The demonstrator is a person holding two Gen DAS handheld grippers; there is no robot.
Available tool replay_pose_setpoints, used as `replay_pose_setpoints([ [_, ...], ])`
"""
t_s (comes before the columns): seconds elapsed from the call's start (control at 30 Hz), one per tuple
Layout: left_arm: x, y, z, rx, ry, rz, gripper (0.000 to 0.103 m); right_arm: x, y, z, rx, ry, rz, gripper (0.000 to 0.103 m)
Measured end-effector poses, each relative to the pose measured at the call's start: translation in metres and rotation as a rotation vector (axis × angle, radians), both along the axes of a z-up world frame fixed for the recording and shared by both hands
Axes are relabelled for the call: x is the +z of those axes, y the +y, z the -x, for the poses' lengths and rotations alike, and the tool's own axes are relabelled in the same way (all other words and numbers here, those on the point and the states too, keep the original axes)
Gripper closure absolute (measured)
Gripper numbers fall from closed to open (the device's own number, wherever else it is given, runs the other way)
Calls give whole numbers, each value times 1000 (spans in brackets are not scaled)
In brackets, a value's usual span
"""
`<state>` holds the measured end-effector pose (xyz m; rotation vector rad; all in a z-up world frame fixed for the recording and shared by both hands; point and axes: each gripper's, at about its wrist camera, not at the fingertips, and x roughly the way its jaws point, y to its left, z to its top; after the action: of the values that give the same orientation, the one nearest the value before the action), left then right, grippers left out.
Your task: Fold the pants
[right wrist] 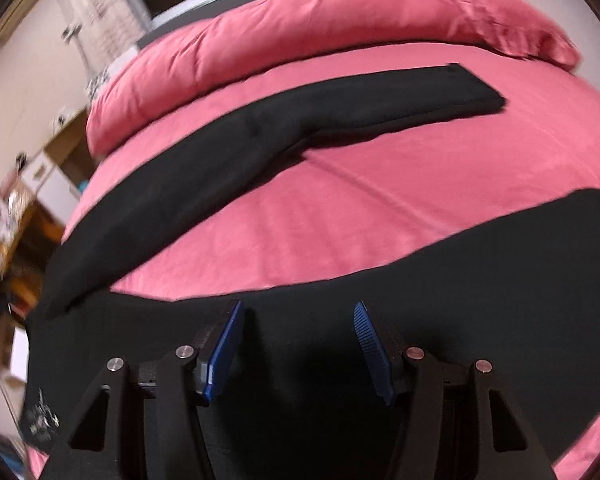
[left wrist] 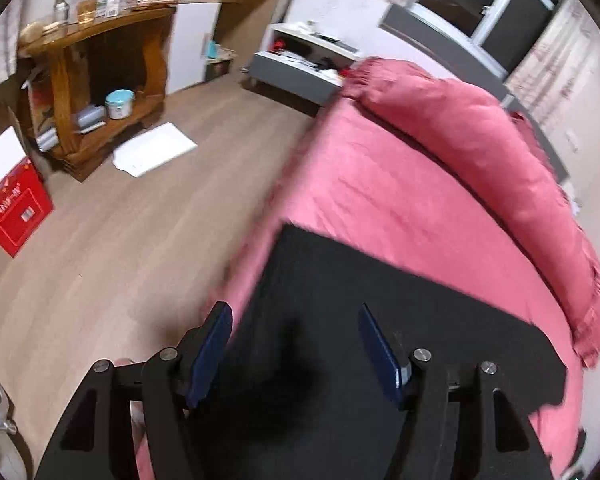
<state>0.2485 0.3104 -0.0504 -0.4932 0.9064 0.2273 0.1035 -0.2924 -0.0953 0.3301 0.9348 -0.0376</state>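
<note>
Left gripper (left wrist: 296, 350): jaws are standing spread above black cloth, pinching nothing.
Right gripper (right wrist: 298, 350): jaws are likewise standing apart, with nothing between the blue pads (right wrist: 224, 354); dark fabric is lying below them.
Pants (right wrist: 228, 168): black, lying flat on the bed, legs splayed in a V; one leg is running toward the pillow side, the other is passing under the right gripper, and the waist end is sitting at the bed's left edge.
Risk: a one-layer pinch is likely to drag the fabric and skew the fold; cloth near the edge may be slipping toward the floor (left wrist: 112, 240).
Surface: a pink bed sheet (right wrist: 340, 208), soft, with a rolled pink duvet (right wrist: 300, 16) behind.
Room: a wooden shelf (left wrist: 100, 80), a red box (left wrist: 16, 212), a window (left wrist: 496, 4).
</note>
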Motion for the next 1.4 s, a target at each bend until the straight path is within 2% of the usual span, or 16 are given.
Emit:
replay_pose_setpoints([
  [0.17,-30,25,-54,-14,26,-23,36,-8,24,-4,8,24,14,39],
  [0.3,-54,33,-73,-28,65,36,37,-13,35,-9,48,51,76,32],
  [0.4,-68,36,-80,-12,51,96,38,-14,38,-12,55,57,84,29],
  [0.5,-76,35,-84,-14,45,118,38,-15,39,-14,47,58,79,29],
  [0.63,-82,25,-92,-45,45,71,39,-16,43,-17,47,61,90,26],
  [0.7,-82,19,-93,-65,45,44,49,-17,43,-18,49,62,103,25],
  [0.77,-80,10,-94,-72,42,-12,53,-18,46,-20,49,60,111,25],
  [0.8,-78,5,-93,-76,35,-44,60,-19,47,-20,48,59,114,24],
  [0.9,-73,-5,-92,-77,39,-127,72,-19,46,-18,48,56,121,24],
  [0.97,-70,-9,-90,-75,40,-161,75,-19,46,-19,49,56,126,24],
  [1.2,-62,-16,-85,-92,40,-227,91,-21,50,-19,55,48,145,20],
  [1.4,-49,-22,-75,-78,1,-271,95,-23,51,-19,59,44,150,19],
])
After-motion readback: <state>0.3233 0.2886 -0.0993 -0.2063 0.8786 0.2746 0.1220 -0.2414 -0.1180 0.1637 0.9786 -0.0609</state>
